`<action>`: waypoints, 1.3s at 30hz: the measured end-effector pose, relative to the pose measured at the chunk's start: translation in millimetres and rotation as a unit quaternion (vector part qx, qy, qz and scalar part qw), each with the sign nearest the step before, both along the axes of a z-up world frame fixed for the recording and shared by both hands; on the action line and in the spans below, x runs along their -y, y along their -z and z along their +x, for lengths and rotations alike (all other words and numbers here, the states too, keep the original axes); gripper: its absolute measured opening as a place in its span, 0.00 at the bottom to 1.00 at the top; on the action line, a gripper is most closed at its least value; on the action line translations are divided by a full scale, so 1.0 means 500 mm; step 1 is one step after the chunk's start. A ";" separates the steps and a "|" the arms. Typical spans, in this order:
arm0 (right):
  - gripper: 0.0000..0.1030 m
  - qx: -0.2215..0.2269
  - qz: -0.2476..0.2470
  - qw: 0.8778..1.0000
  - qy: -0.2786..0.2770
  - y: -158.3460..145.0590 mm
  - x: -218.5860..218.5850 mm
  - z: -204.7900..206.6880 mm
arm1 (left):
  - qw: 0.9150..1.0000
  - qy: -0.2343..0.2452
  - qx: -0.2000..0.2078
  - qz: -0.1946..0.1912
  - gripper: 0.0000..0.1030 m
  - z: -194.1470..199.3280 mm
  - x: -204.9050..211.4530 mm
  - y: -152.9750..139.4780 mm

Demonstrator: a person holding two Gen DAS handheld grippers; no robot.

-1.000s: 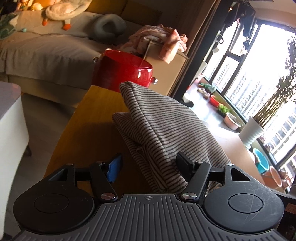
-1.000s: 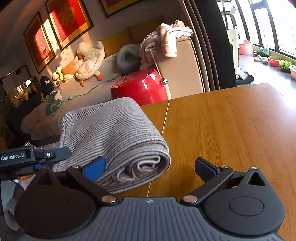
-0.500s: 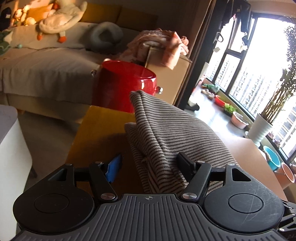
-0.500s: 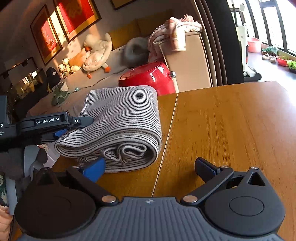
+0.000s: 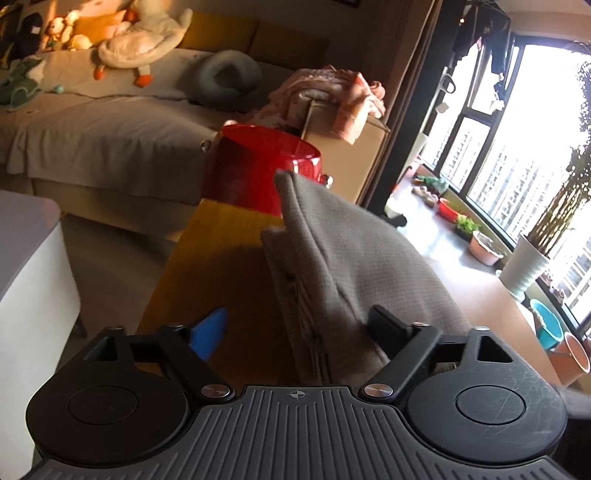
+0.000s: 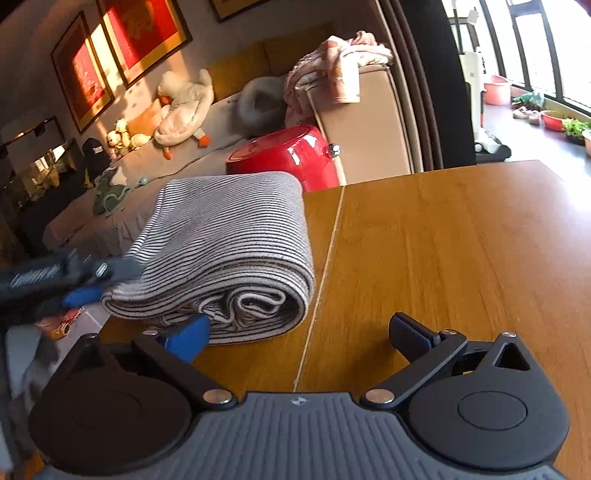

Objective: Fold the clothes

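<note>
Framed red pictures [image 6: 122, 48] only rightward.

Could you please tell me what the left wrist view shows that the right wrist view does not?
Only the left wrist view shows the white planter and teal bucket by the window. Only the right wrist view shows the red framed pictures and the garment's rolled end. Both share the striped folded garment, wooden table, red pot, and the opening left claw, garment between its jaws.

Ribbed striped knit cloth garment [image 6: 229, 236], smooth satin wood table [image 6: 461, 258], glossy red pot [image 6: 291, 155]
</note>
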State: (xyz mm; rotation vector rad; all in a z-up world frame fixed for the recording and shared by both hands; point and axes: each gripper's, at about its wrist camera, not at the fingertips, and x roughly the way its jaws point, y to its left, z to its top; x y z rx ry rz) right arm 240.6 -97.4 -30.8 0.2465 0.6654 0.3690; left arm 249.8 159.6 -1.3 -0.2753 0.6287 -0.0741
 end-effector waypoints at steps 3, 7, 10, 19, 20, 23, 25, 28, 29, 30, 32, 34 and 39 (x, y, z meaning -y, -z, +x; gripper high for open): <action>1.00 0.000 -0.012 1.000 0.012 -0.001 -0.003 -0.004 | 1.000 0.005 -0.018 0.007 0.92 -0.039 0.022 0.015; 1.00 -0.002 -0.031 0.999 0.041 0.000 0.000 -0.023 | 0.999 -0.007 -0.040 0.027 0.98 -0.084 0.052 0.040; 1.00 -0.004 -0.050 0.997 0.057 0.002 0.007 -0.052 | 0.995 -0.028 -0.034 0.084 1.00 -0.118 0.081 0.051; 1.00 -0.016 -0.174 0.983 0.057 0.005 -0.029 -0.156 | 0.985 -0.080 -0.055 0.141 1.00 -0.187 0.121 0.055; 1.00 -0.016 -0.176 0.983 0.052 0.005 -0.030 -0.169 | 0.985 -0.087 -0.056 0.140 1.00 -0.195 0.122 0.054; 1.00 -0.014 -0.171 0.984 0.057 0.006 -0.020 -0.203 | 0.983 -0.102 -0.058 0.140 1.00 -0.212 0.128 0.051; 1.00 -0.011 -0.167 0.984 0.064 0.007 -0.015 -0.215 | 0.983 -0.105 -0.056 0.140 1.00 -0.218 0.130 0.050; 1.00 -0.010 -0.169 0.983 0.066 0.008 -0.016 -0.215 | 0.983 -0.106 -0.055 0.138 1.00 -0.217 0.131 0.049; 1.00 -0.010 -0.170 0.983 0.065 0.008 -0.018 -0.214 | 0.983 -0.107 -0.054 0.137 1.00 -0.214 0.129 0.049; 1.00 -0.010 -0.170 0.983 0.064 0.008 -0.019 -0.214 | 0.984 -0.107 -0.054 0.135 1.00 -0.214 0.129 0.050; 1.00 -0.010 -0.170 0.983 0.063 0.007 -0.021 -0.213 | 0.984 -0.108 -0.052 0.132 1.00 -0.215 0.127 0.050; 1.00 -0.010 -0.170 0.983 0.063 0.007 -0.022 -0.213 | 0.985 -0.108 -0.050 0.128 1.00 -0.217 0.125 0.050; 1.00 -0.009 -0.170 0.983 0.063 0.008 -0.021 -0.212 | 0.985 -0.108 -0.048 0.124 1.00 -0.219 0.124 0.051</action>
